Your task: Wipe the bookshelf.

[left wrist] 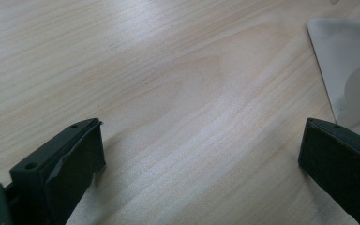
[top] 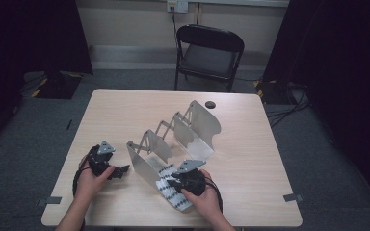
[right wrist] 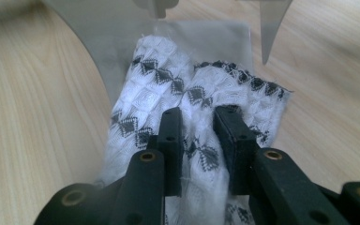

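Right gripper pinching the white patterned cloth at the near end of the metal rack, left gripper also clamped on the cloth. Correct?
Not quite. The left gripper is not on the cloth: the left gripper view shows its jaws wide apart over bare table. The rest holds: in the right gripper view the right gripper pinches a fold of the white patterned cloth at the near end of the metal rack.

light: dim, even | shadows: soft | corners: dark | close-ups: blurred

— What colours did the cloth point(right wrist: 178, 93) show beside the rack point(top: 192, 130)?
— White, woven with rows of black diamond motifs. The rack was plain silvery grey metal.
— And beyond the rack?
— A pale wood-grain counter point(top: 125, 110); a black chair point(top: 209, 53) behind it. Both tongs were black.
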Motion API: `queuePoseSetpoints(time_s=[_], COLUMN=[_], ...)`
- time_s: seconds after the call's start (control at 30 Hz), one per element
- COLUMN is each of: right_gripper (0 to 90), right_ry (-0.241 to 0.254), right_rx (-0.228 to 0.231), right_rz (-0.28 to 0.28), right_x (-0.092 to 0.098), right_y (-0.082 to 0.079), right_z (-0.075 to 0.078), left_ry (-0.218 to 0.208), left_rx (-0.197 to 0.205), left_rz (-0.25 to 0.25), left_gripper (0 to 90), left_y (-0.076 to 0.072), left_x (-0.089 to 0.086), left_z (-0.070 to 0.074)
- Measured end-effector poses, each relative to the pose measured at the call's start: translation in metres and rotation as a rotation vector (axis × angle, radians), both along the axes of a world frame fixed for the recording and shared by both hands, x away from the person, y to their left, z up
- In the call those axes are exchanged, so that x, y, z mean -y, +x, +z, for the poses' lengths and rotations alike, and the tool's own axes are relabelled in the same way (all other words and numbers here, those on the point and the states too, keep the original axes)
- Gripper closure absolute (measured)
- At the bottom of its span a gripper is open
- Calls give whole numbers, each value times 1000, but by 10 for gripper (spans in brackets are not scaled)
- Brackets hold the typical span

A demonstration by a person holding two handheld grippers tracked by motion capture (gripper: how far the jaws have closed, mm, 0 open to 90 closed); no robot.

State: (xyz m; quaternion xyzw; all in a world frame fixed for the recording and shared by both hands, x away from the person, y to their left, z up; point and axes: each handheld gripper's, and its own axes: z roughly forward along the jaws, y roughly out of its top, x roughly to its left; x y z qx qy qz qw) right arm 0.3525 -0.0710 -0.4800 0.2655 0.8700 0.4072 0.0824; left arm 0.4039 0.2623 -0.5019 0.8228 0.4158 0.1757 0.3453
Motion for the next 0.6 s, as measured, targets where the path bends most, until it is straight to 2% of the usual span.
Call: queuePoseSetpoints(time_s=[0.07,0.13,0.6], right_gripper=[736,735,734], right_ry=[30,38,45], right_rx=[-10,-11,-19], right_rz=[9,8,2], right_x=[-1,-3,-16], right_y=[2,4,18], right_z=[1,3,-2], left_ry=[0,0,0], left_rx=[0,0,-1], left_rz=[0,0,-1], left_gripper=[1,1,1], left_y=[0,0,0], left_x=[0,0,0], left_z=[0,0,0])
